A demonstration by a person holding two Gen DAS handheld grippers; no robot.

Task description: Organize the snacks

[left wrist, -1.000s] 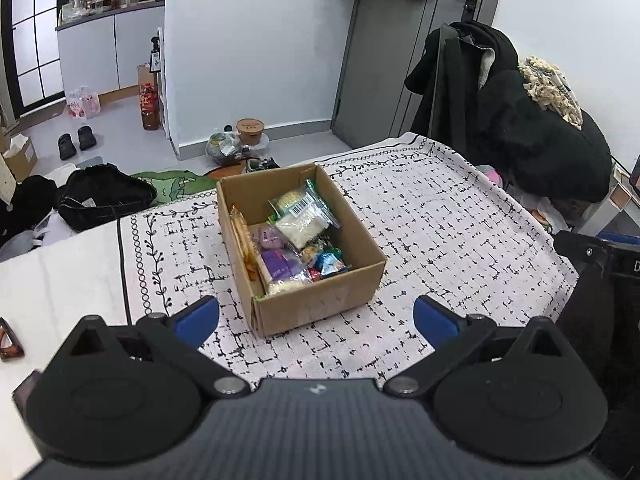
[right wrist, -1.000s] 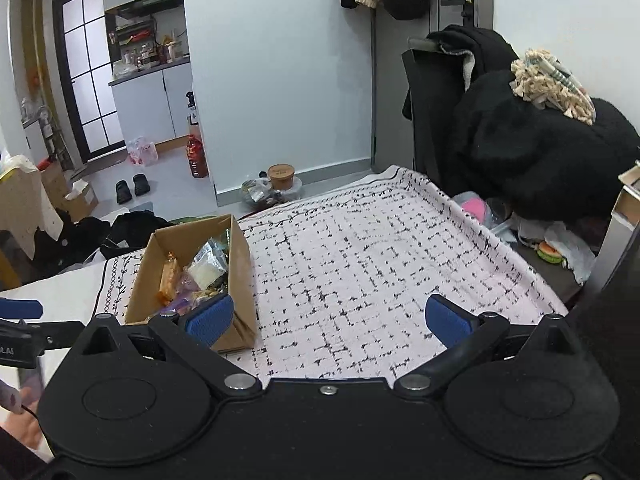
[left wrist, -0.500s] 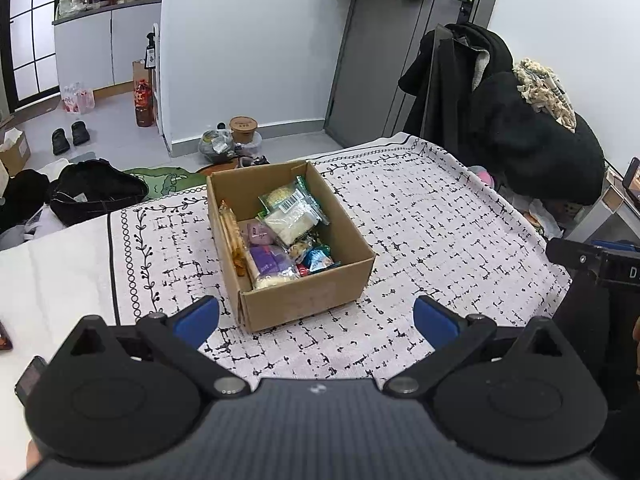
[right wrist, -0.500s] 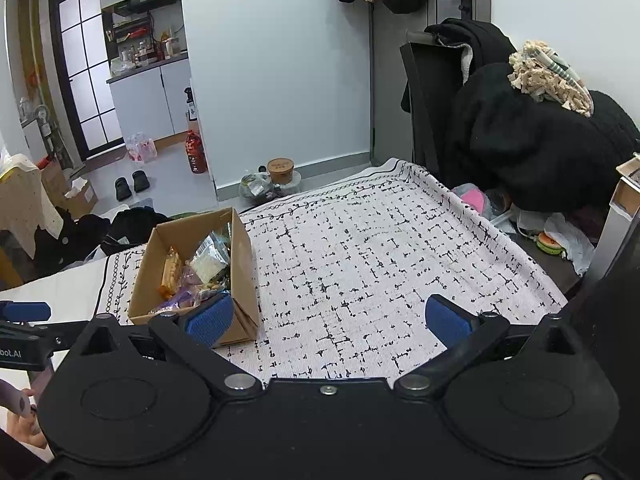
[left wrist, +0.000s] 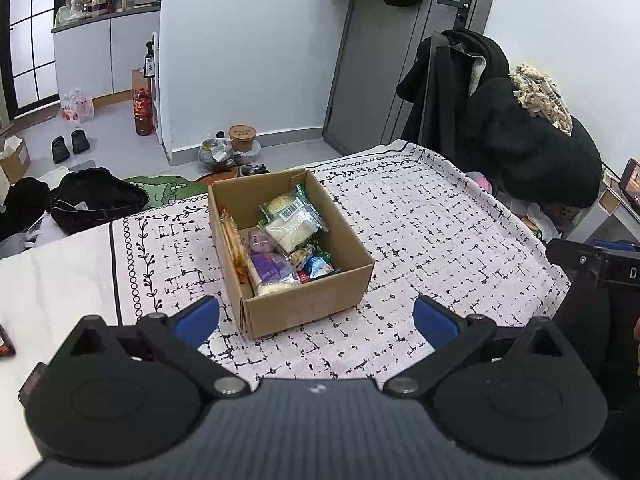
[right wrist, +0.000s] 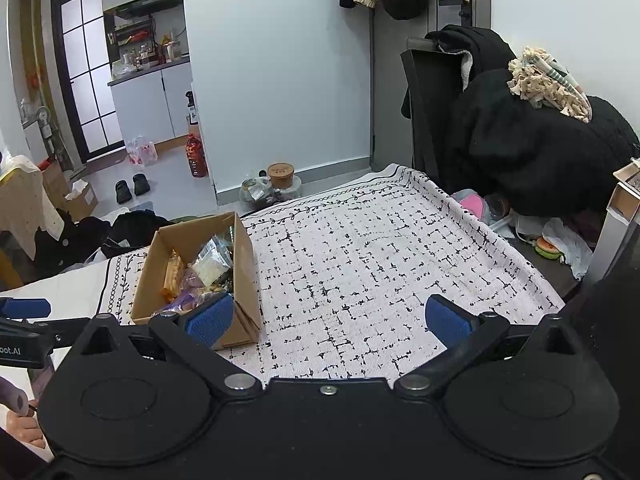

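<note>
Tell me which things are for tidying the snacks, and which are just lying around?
For the job: box, snacks inside it, left gripper, right gripper, both open.

Lying around: coats, shoes, bottle, black bag, tub.

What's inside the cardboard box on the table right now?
The cardboard box holds packaged snacks: a white packet, a purple packet, an orange one. Anything beneath them is covered.

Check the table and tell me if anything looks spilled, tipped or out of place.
Nothing stands out. The cardboard box sits upright on the patterned cloth, and the snack packets are all inside it, loosely jumbled. None lie on the cloth.
</note>
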